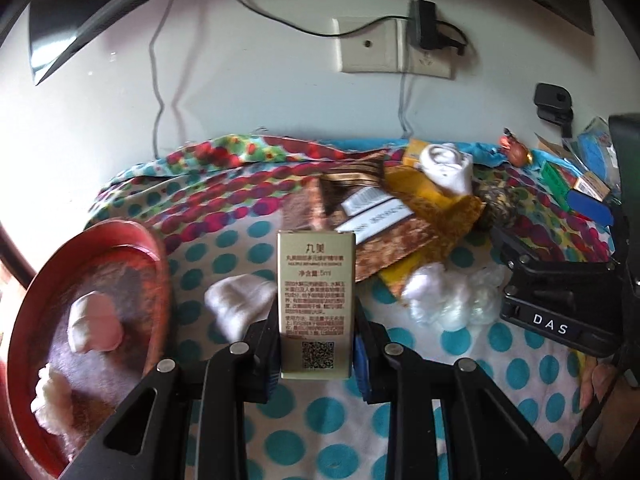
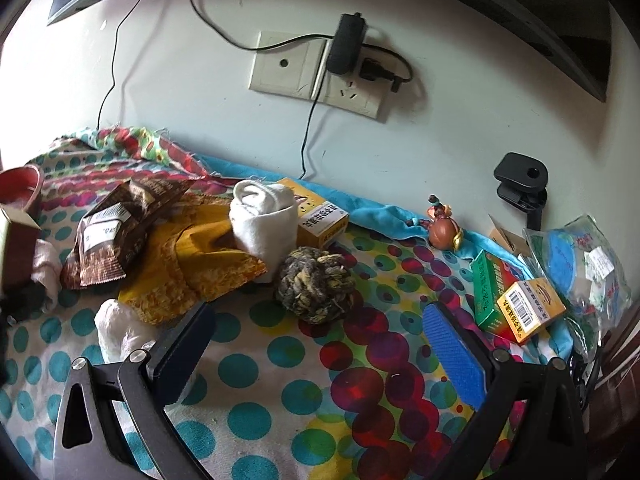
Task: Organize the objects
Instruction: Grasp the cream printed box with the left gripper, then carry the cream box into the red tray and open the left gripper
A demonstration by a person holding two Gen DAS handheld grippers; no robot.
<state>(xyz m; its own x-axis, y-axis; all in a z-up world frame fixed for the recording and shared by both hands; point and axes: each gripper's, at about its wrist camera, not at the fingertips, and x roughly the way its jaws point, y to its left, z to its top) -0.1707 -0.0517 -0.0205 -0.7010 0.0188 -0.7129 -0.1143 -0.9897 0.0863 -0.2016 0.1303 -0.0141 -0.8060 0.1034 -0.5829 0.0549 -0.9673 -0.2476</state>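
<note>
We record a white wall (image 2: 200, 92) as landmark. Fixed to it: a double socket plate (image 2: 316, 76), with a black adapter (image 2: 346, 44) plugged in and a thin black cable (image 2: 108, 84) trailing down it. Below, against its foot, a black clamp mount (image 2: 520, 186).

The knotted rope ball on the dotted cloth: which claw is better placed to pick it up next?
Probably the right claw. It is open and empty, and the rope ball lies just ahead between its fingers. The left claw is already shut on the gold carton.
</note>
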